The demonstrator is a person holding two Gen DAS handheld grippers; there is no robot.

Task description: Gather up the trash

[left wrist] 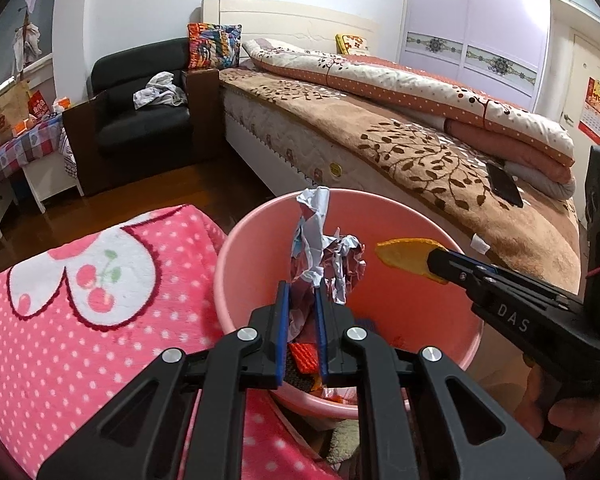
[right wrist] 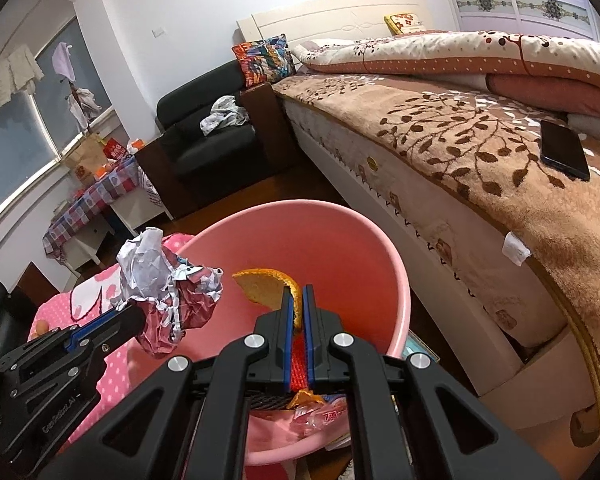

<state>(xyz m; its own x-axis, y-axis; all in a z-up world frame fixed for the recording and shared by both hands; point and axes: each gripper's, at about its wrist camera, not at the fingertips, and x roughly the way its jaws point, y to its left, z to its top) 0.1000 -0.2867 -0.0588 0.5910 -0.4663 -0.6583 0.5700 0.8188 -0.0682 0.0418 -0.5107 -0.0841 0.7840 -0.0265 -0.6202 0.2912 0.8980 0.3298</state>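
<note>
Both loads hang above the pink bin (left wrist: 236, 264): left gripper (left wrist: 300, 292) pinches crumpled paper (left wrist: 324, 252), right gripper (right wrist: 297, 300) is nearly closed on orange peel (right wrist: 268, 284); recommend releasing only once fully inside the rim.

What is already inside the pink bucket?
At the bottom of the pink bucket lie a red textured piece, an orange scrap and a clear printed wrapper. The grippers hide the rest of the bottom.

White "DAS" on the right tool's (left wrist: 436, 258) black body; no other legible text.
</note>
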